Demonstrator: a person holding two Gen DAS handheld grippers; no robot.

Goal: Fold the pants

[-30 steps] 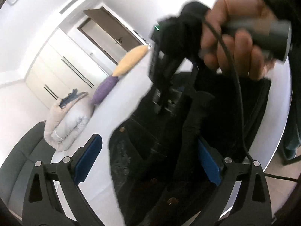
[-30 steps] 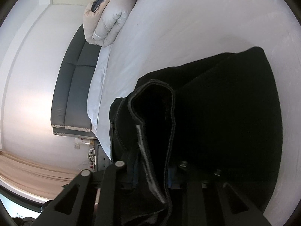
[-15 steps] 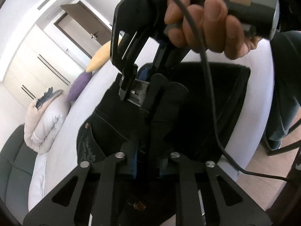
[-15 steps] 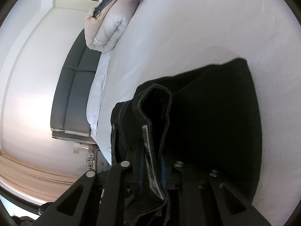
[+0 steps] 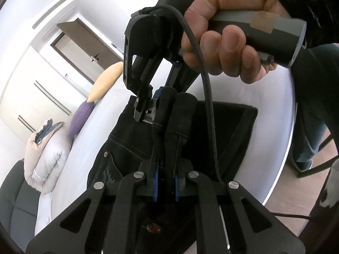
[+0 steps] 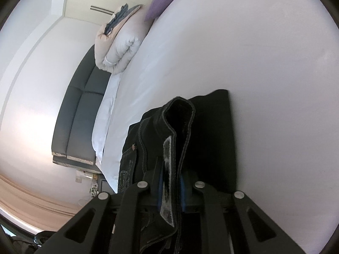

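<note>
We see white bed, black pants on it, folded duvet beyond. Left gripper and right gripper each pinch pants' raised edge.

Our left gripper is matte black, with two angular arms cut by long triangular openings, silver round screws at the joints, and blue ribbed pads. Our right gripper matches it, with the same silver screws and blue pads. Its handle is a grey cylinder with a strip of tan tape. A black braided cable trails from it. Our sleeve is black.
</note>
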